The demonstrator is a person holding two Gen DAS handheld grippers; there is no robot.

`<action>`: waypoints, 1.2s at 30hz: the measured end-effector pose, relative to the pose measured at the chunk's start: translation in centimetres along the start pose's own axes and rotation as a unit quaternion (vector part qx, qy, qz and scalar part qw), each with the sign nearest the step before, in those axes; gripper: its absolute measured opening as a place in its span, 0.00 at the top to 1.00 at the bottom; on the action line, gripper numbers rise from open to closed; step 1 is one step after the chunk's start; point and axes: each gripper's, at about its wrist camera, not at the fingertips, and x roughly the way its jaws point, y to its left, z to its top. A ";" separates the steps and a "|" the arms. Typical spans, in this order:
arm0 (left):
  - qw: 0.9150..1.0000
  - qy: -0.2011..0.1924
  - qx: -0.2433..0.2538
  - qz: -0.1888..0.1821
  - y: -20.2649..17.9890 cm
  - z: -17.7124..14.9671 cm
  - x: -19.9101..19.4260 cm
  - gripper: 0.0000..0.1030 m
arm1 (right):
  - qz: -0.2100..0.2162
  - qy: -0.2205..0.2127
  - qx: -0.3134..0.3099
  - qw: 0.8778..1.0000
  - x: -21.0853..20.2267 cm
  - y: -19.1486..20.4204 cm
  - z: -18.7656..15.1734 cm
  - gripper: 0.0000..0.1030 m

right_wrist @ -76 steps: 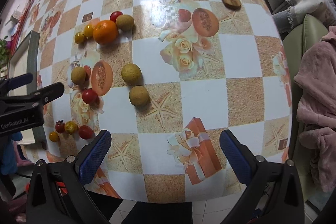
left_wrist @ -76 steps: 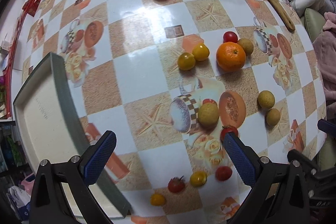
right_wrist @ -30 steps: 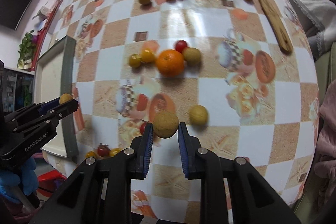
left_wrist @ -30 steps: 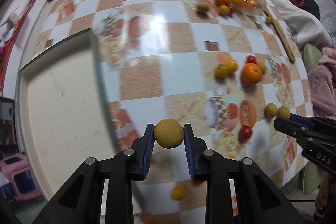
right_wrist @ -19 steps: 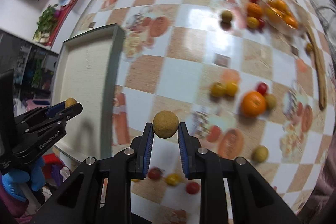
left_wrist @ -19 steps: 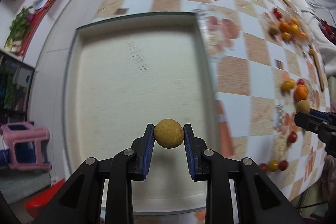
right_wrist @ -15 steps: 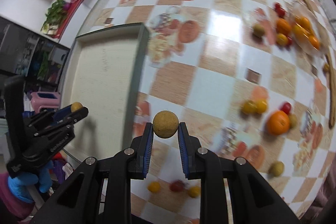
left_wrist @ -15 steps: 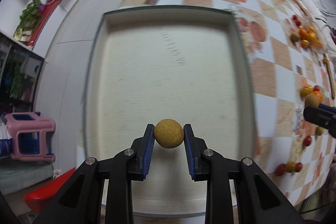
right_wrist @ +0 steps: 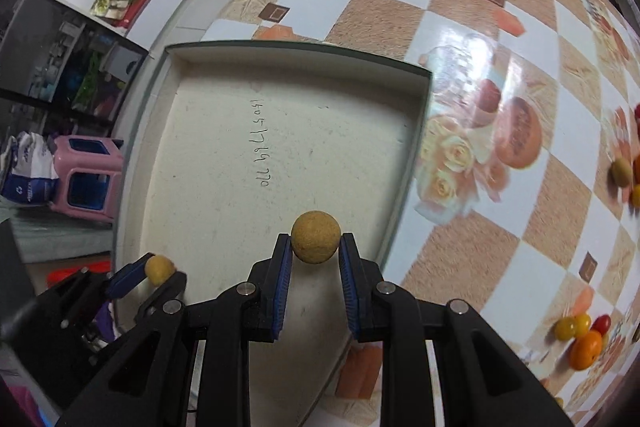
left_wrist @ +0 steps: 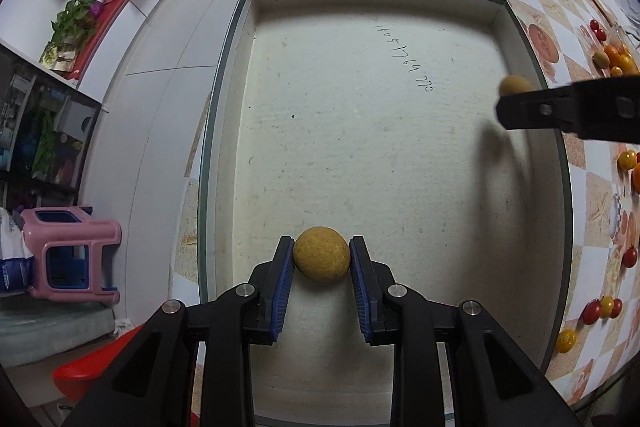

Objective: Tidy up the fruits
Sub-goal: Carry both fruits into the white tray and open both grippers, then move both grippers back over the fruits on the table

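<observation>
The left gripper has its jaws closed on a round tan fruit, with both blue pads pressed against the sides of that fruit. The right gripper has its jaws closed in the same manner on a second round tan fruit, which sits at the tips of the pads. Both grippers are positioned above a shallow rectangular tray with a cream floor and a dark green rim. In the left wrist view, the left gripper is above the near half of the tray, and the right gripper enters from the right edge of the frame with its fruit above the right rim of the tray. In the right wrist view, the left gripper appears at the lower left, above the near left corner of the tray. The tray floor carries a line of handwritten digits and holds no fruit. The tray rests at the edge of a table covered with a checked, printed cloth. The remaining loose fruit lies on the table to the right of the tray, well apart from it: an orange with small yellow tomatoes and a red tomato beside it. Beyond the left rim of the tray, a pink stool stands on the floor.
</observation>
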 end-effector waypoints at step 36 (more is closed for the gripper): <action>0.985 -0.054 0.158 -0.035 -10.7 1.3 -5.8 0.16 | -0.046 -0.056 0.196 0.978 -10.0 -17.4 -12.6 0.15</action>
